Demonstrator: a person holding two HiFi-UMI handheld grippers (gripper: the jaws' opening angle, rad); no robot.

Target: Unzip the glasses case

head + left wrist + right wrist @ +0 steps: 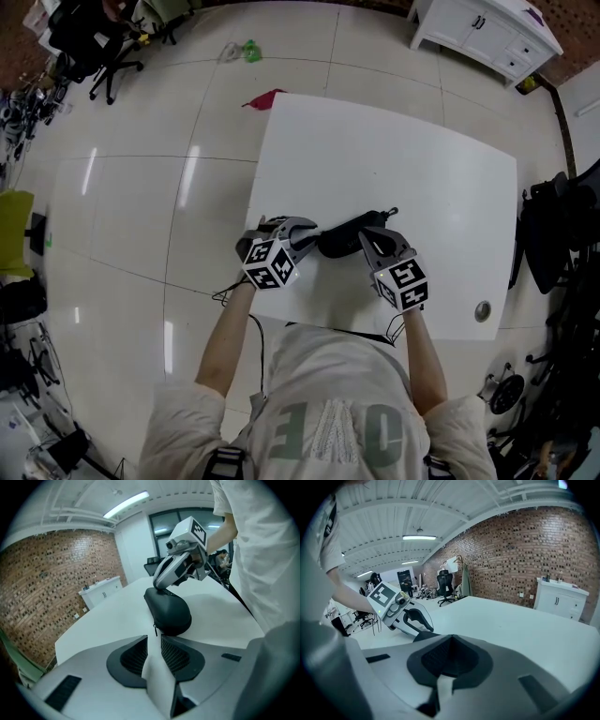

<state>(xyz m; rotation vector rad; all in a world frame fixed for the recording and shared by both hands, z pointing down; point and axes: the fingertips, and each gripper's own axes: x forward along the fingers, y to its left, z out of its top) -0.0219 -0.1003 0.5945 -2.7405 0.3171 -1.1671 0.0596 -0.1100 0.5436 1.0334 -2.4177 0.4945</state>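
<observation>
Head view, from above: a white table (450, 178) fills the centre of the frame, and a black glasses case (339, 240) lies near its lower edge, between the two hand-held grippers. The left gripper (312, 232) comes in from the lower left with its tips at the case's left end. The right gripper (367, 242) comes in from the lower right and overlaps the case's right end. Left gripper view: the case sits just above centre, closed, with its rounded near end immediately beyond the jaws. The jaws are spread by a narrow gap through which the bare table shows. The zipper pull (155, 630) hangs at the case's near end, just ahead of that gap, and the pads are not pressing on it. In the same view the right gripper's tips rest on the top of the case's far end. Right gripper view: the jaws are pressed together, and only a dark sliver of the case shows behind them at centre left. Whether anything is nipped between the tips cannot be made out. Surroundings: a white cabinet (487, 33) stands at the upper right and an office chair (103, 47) at the upper left.
</observation>
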